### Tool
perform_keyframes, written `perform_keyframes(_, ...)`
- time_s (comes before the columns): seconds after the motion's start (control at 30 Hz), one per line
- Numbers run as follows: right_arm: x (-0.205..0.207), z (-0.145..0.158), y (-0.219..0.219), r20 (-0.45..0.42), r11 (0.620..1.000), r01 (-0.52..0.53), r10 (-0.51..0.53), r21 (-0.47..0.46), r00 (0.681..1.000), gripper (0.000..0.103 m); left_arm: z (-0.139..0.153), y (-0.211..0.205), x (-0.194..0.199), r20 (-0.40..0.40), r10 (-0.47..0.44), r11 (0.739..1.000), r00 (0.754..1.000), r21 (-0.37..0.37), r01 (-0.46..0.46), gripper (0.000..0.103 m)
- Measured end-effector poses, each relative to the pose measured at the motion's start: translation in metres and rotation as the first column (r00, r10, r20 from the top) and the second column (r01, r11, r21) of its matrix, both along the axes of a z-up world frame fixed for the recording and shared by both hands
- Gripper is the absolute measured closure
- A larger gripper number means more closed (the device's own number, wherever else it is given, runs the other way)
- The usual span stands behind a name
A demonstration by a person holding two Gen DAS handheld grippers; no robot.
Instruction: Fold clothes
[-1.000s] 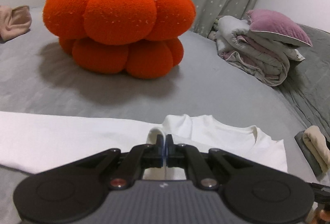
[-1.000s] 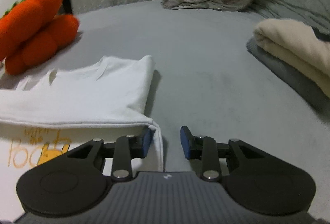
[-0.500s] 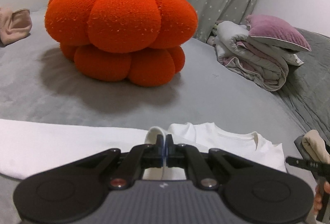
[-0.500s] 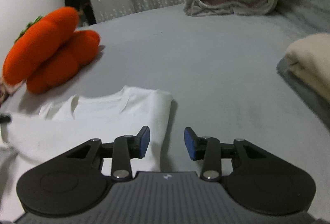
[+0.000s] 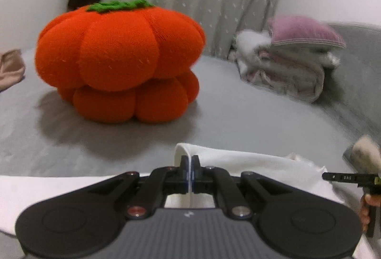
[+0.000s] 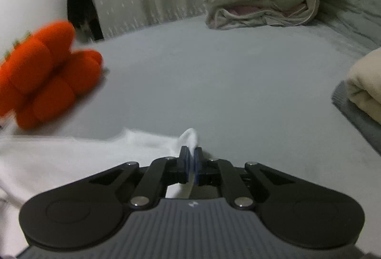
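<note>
A white T-shirt [image 5: 257, 163] lies on the grey bed [image 5: 238, 120]. My left gripper [image 5: 189, 165] is shut on a fold of the shirt, which pokes up between the pads. My right gripper [image 6: 190, 156] is shut on another edge of the same shirt [image 6: 95, 154], with a white tuft standing above its tips. The right gripper's side also shows at the right edge of the left wrist view [image 5: 345, 178]. The cloth between both grippers looks lifted and blurred.
A big orange pumpkin cushion [image 5: 119, 58] stands behind the shirt, at the left in the right wrist view [image 6: 42, 73]. A folded quilt with a pink pillow [image 5: 290, 61] is at the back right. Folded cream and grey clothes [image 6: 364, 92] lie at the right.
My right gripper has shut on the shirt's edge; it was open before. Both grippers have risen with the cloth, and the left one has kept its hold.
</note>
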State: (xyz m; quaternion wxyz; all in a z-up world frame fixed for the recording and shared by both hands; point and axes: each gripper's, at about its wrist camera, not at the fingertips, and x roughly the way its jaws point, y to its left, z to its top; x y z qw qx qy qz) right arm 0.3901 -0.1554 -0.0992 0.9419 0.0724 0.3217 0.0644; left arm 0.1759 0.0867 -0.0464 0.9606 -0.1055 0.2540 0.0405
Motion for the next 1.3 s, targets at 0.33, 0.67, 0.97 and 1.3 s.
perform_keyframes(0.33,-0.029,0.018,0.018,0.009,0.973,-0.036,0.039,-0.23,0.999,0.083,-0.034,0.022,0.023,-0.096,0.048,0.998,0.994,-0.039,-0.052,0.101)
perform_keyframes(0.67,-0.046,0.001,0.0,-0.098,0.988,-0.071,0.057,-0.139,0.993,0.083,-0.042,0.023,0.036,-0.129,0.055,0.998,0.99,-0.027,-0.059,0.101)
perform_keyframes(0.97,-0.073,0.02,-0.005,-0.015,0.985,-0.171,0.17,-0.027,0.985,0.08,-0.012,0.024,0.026,-0.092,0.049,0.994,0.995,-0.089,-0.057,0.101)
perform_keyframes(1.3,-0.092,0.002,0.031,-0.078,0.91,-0.287,0.277,-0.299,0.958,0.082,0.019,0.028,0.002,-0.112,0.044,0.968,0.993,-0.24,-0.07,0.102)
